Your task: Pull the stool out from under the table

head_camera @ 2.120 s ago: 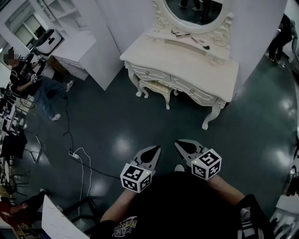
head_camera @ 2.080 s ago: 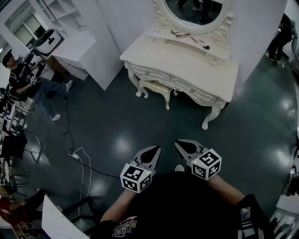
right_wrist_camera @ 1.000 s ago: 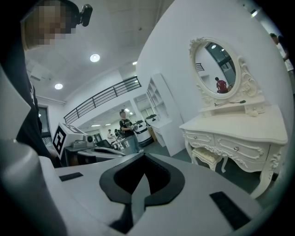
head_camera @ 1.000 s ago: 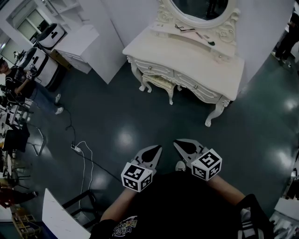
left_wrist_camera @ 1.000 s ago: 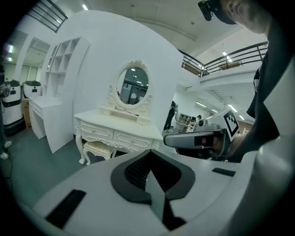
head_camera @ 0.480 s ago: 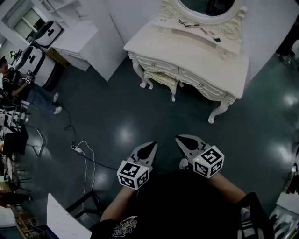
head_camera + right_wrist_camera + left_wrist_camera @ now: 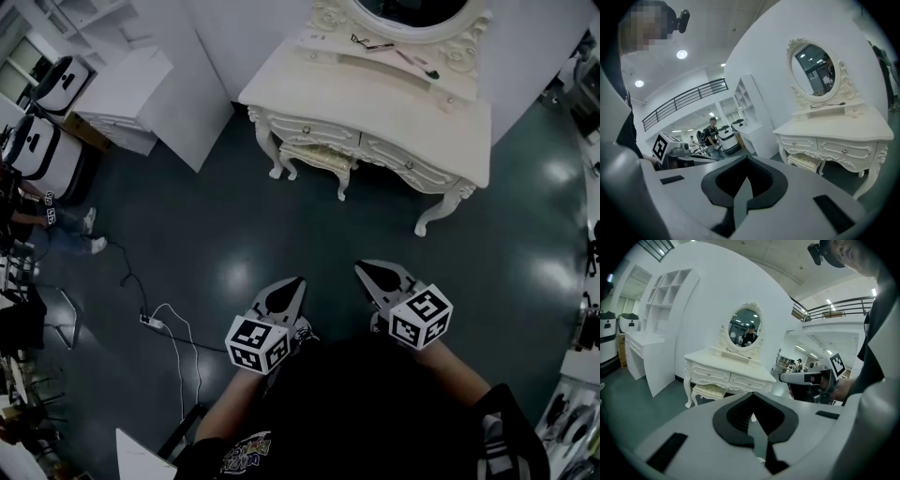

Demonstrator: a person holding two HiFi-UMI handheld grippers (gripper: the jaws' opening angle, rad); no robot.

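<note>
Stool (image 7: pixel 319 157), cream cushion with carved white legs, sits tucked under ornate white desk (image 7: pixel 375 108), left side. Fingers of left gripper (image 7: pixel 292 283) and right gripper (image 7: pixel 368 269) clenched, empty, over dark glossy floor (image 7: pixel 225 225), well apart from stool.

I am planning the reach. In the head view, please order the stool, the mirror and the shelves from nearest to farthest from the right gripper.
1. Stool, ahead of the right gripper, under the table.
2. Mirror, at the table's back.
3. Shelves, far to the left.
</note>
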